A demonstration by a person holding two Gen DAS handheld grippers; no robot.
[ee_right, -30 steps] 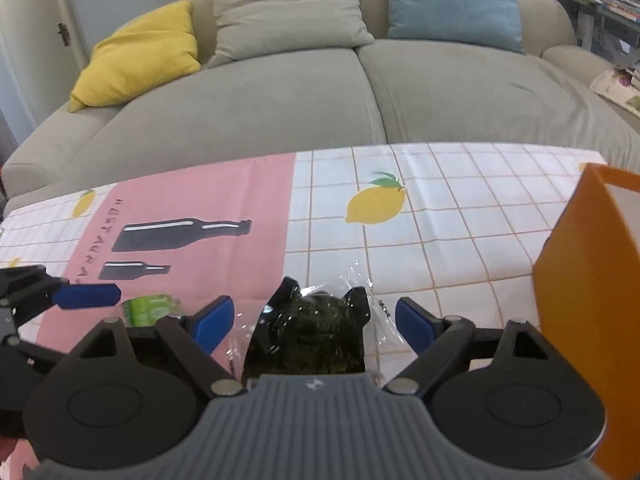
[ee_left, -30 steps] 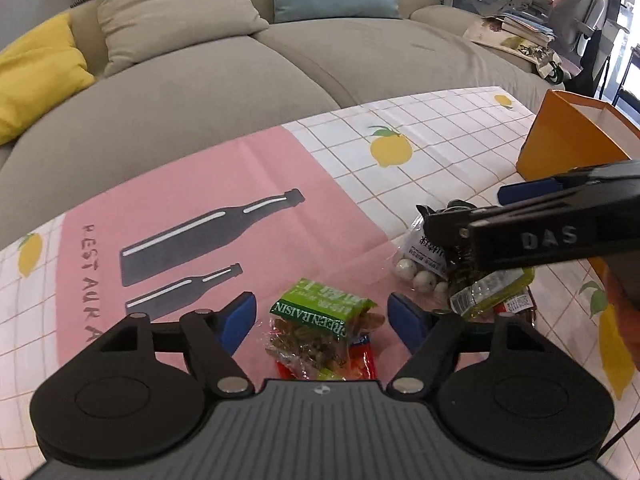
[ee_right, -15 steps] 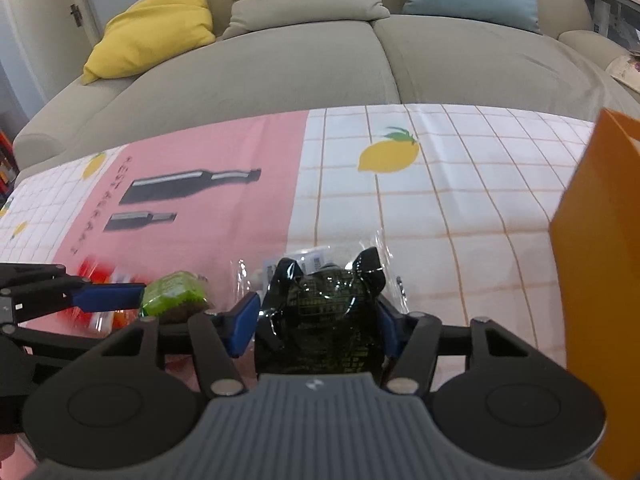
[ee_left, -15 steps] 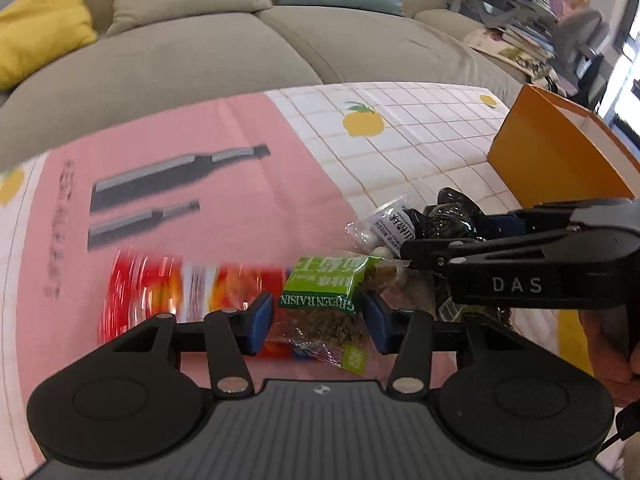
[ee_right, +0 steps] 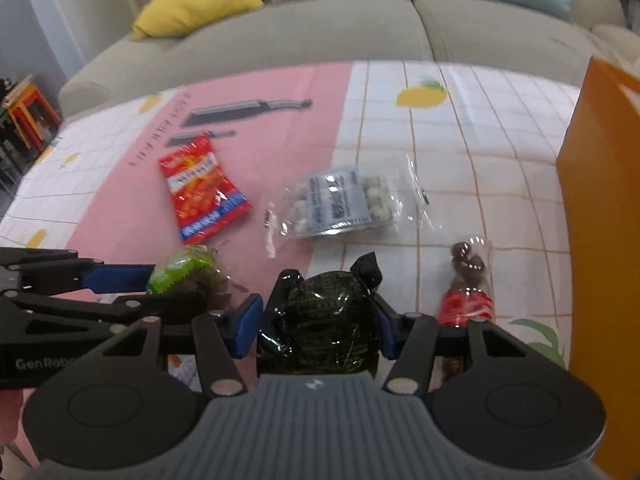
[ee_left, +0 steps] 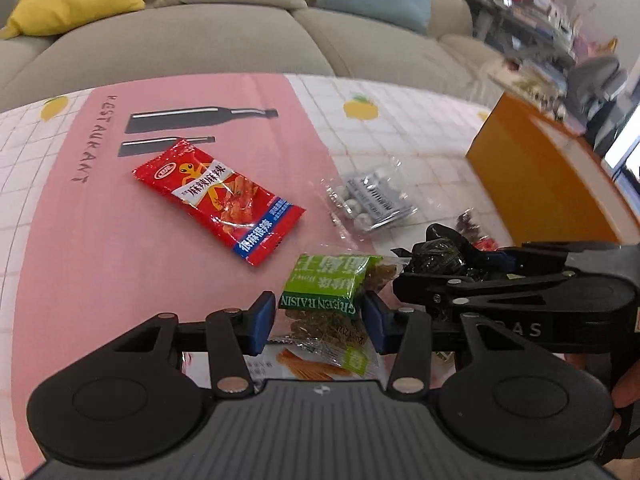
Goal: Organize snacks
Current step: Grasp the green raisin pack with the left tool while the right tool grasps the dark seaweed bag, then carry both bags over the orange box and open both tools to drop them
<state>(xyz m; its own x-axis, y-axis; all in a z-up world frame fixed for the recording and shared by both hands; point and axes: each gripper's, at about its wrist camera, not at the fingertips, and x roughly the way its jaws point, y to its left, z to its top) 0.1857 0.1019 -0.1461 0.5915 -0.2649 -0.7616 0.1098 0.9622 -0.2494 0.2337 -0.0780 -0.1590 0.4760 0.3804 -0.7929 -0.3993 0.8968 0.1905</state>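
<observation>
Raisin packet (ee_left: 326, 294) pinched in left tool (ee_left: 319, 322) (lifted off cloth).

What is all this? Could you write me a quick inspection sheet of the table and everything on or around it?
Surface: tablecloth, pink and lemon-checked.
Job's things: red packet, clear pouch of white balls, dark-red pouch, orange box.
Clutter: nothing seen.
Grippers: left hand-held gripper shut on green raisin bag; right hand-held gripper shut on dark green pack; both just closed.
Cables: nothing seen.
Surroundings: sofa, cushions.
</observation>
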